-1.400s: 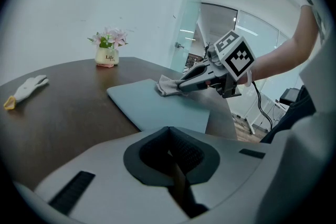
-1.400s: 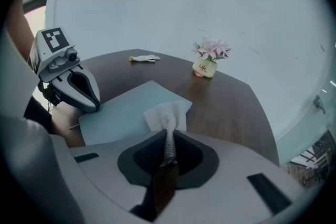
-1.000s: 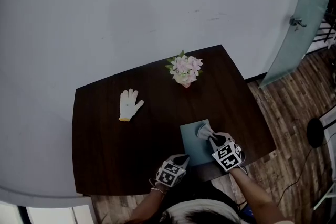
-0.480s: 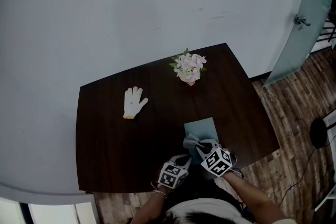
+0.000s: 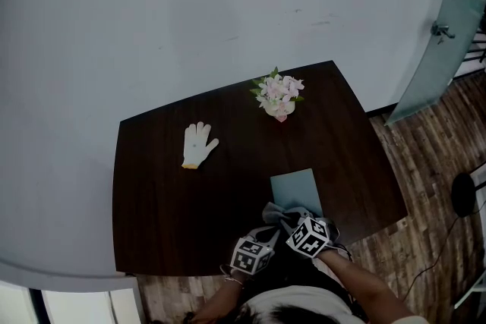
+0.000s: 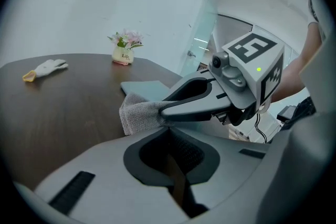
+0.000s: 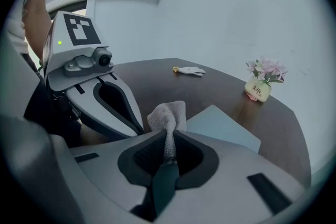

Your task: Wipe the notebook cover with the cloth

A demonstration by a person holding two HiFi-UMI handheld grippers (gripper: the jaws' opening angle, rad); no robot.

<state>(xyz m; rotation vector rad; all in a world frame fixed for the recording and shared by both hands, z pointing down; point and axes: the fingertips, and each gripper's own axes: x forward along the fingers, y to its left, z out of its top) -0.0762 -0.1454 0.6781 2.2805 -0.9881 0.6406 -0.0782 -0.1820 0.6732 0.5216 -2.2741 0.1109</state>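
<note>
One cloth (image 5: 276, 214) clamped in right gripper (image 5: 288, 222) — at notebook (image 5: 296, 189) near edge.

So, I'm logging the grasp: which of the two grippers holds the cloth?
The right gripper: its jaws are shut on the grey cloth, with a fold sticking out beyond them. The left gripper has nothing between its jaws.

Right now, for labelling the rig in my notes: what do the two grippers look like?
The left gripper and right gripper are pale grey plastic with looped jaws. Each carries a cube of black-and-white square markers with a green light. Thin cables trail by the right one.
</note>
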